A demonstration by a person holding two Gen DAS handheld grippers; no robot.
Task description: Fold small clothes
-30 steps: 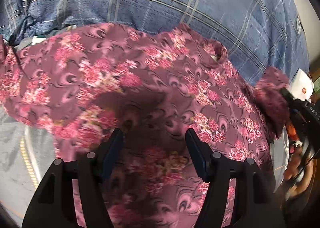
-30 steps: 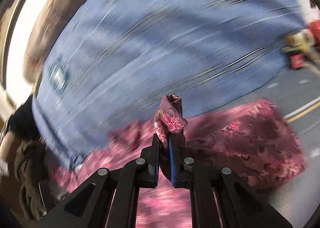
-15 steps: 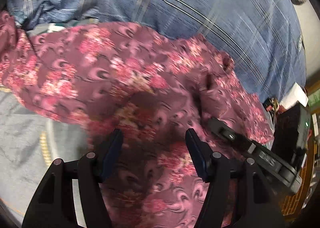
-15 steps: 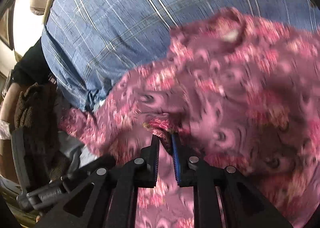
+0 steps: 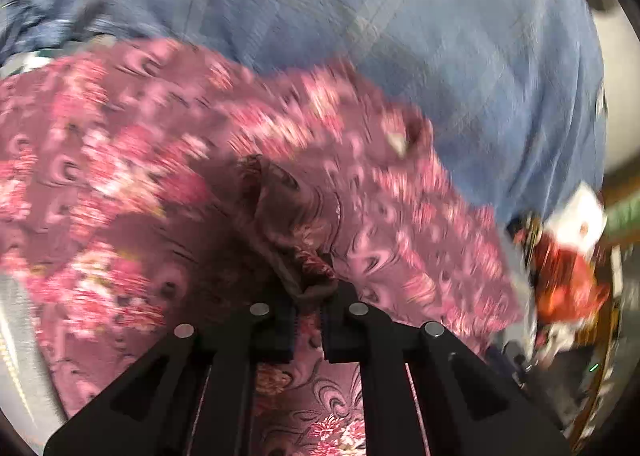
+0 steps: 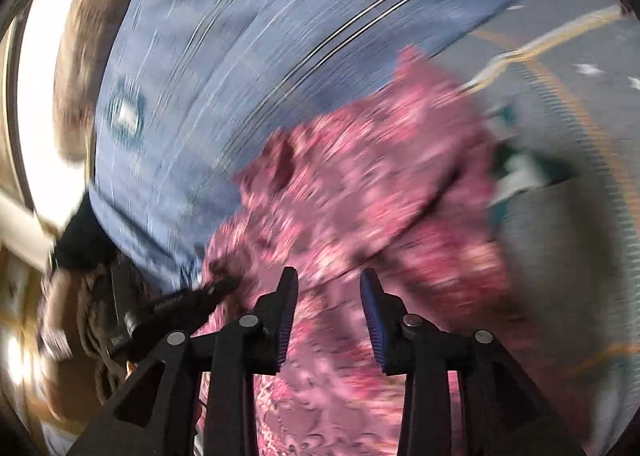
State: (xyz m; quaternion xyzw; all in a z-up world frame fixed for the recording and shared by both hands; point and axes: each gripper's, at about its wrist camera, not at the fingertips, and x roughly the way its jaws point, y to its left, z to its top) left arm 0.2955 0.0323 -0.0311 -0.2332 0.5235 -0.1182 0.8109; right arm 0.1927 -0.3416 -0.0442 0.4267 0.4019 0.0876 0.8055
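A small maroon garment with a pink flower print (image 5: pixel 120 176) lies spread in front of the person's blue plaid shirt (image 5: pixel 440 36). My left gripper (image 5: pixel 309 320) is shut on a bunched fold of the garment (image 5: pixel 304 268). In the right wrist view the same garment (image 6: pixel 380 184) fills the middle, blurred by motion. My right gripper (image 6: pixel 329 296) is open and empty just above the cloth. The left gripper's black fingers (image 6: pixel 212 292) show at the lower left of that view, pinching the garment's edge.
A grey mat with yellow lines (image 6: pixel 560 56) lies under the garment at the right. Red and white clutter (image 5: pixel 568 276) sits at the right edge of the left wrist view. A brown cloth (image 6: pixel 80 320) hangs at the left beside the person.
My left gripper has closed on a fold of the garment. My right gripper has let go of the garment, opened and swung away.
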